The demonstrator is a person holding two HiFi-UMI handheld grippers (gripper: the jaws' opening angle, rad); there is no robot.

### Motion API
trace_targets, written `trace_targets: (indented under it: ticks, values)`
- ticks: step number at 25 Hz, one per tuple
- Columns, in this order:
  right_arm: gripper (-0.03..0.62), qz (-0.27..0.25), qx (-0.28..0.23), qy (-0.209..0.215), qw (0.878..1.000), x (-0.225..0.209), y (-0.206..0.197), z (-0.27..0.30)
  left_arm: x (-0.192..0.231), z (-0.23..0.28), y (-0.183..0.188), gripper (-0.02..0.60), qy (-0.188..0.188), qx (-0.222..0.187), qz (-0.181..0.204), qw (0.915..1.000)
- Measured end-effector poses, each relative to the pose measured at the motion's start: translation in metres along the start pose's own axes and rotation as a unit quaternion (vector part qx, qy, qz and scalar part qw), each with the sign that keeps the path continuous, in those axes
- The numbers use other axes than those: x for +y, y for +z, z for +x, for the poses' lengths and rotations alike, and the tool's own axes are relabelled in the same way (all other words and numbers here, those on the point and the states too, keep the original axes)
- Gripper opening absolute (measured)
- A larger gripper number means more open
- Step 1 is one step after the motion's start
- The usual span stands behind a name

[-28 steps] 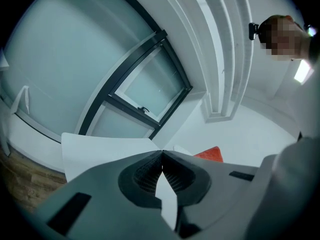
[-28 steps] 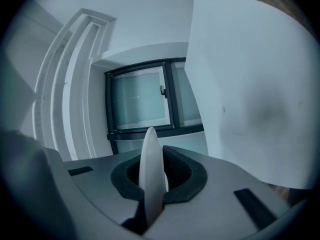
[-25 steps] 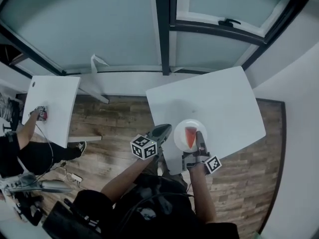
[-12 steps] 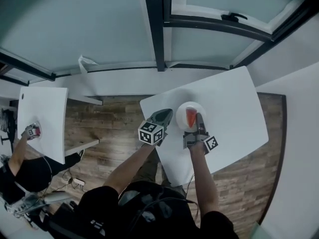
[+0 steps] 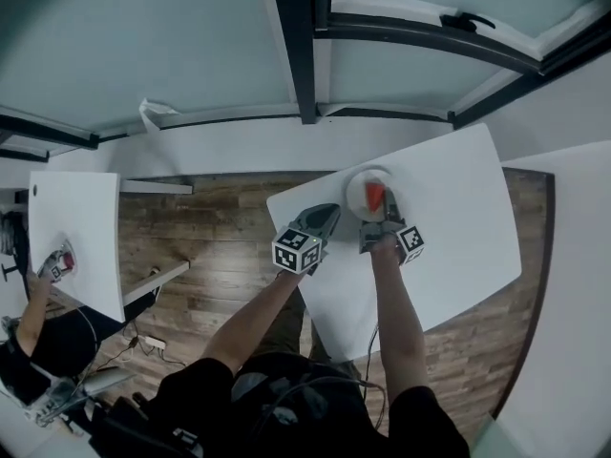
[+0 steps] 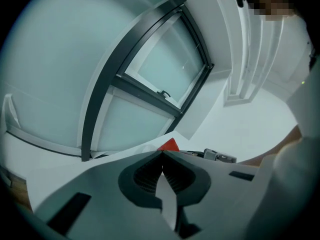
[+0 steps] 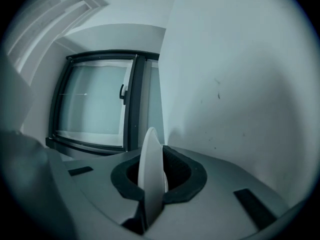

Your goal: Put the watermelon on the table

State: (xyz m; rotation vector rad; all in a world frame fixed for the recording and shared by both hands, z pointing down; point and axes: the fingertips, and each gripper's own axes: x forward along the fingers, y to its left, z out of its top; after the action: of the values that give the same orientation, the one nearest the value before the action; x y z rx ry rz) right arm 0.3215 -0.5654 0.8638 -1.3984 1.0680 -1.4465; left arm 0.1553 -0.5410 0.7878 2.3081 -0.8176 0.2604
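Over the white table [image 5: 449, 241], the white plate [image 5: 359, 187] has travelled from the near edge further in, toward the window side. The set-down looks close, though I cannot tell whether the plate rests on the table yet. The right gripper [image 5: 382, 218] is clamped on the plate's rim. The left gripper [image 5: 323, 219], jaws together and empty, has come along beside it. On the plate lies the watermelon slice [image 5: 374, 197], a small red wedge with its rind too small to make out.

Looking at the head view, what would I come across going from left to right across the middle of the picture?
small white table → left gripper → plate → watermelon slice on that plate
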Motion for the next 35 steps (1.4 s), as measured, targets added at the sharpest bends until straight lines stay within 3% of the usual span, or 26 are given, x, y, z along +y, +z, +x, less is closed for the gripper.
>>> trace_targets:
  ticks: [6, 12, 14, 20, 24, 26, 28, 31, 35]
  values:
    - [0.029, -0.065, 0.007, -0.069, 0.995, -0.010, -0.001, 0.016, 0.011, 0.001, 0.001, 0.005, 0.007, -0.006, -0.012, 0.9999]
    - [0.036, -0.168, 0.031, -0.149, 0.974, -0.008, -0.002, 0.026, 0.009, 0.000, 0.006, 0.005, 0.004, -0.014, -0.029, 0.9995]
    - [0.061, -0.244, 0.035, -0.172, 0.954, -0.004, 0.003, 0.027, 0.005, -0.002, 0.007, 0.005, 0.003, -0.017, -0.032, 0.9994]
    - [0.186, -0.452, 0.050, -0.220, 0.863, 0.004, 0.014, 0.022, 0.001, -0.015, 0.009, 0.005, 0.008, -0.024, -0.034, 0.9991]
    - [0.198, -0.594, 0.037, -0.190, 0.780, 0.021, 0.020, 0.008, -0.006, -0.032, 0.010, 0.005, 0.007, -0.033, -0.037, 0.9988]
    - [0.196, -0.635, 0.042, -0.161, 0.754, 0.036, 0.014, -0.002, -0.007, -0.040, 0.008, 0.005, 0.010, -0.036, -0.041, 0.9985]
    - [0.118, -0.661, 0.043, -0.140, 0.736, 0.049, 0.007, -0.021, -0.011, -0.050, 0.002, 0.005, 0.013, -0.036, -0.043, 0.9983]
    - [0.019, -0.683, 0.039, -0.106, 0.722, 0.072, -0.002, -0.066, -0.031, -0.067, -0.004, 0.005, 0.010, -0.036, -0.025, 0.9990]
    - [0.011, -0.695, 0.032, -0.065, 0.716, 0.100, -0.011, -0.146, -0.073, -0.099, -0.007, 0.003, 0.012, -0.025, 0.024, 0.9993]
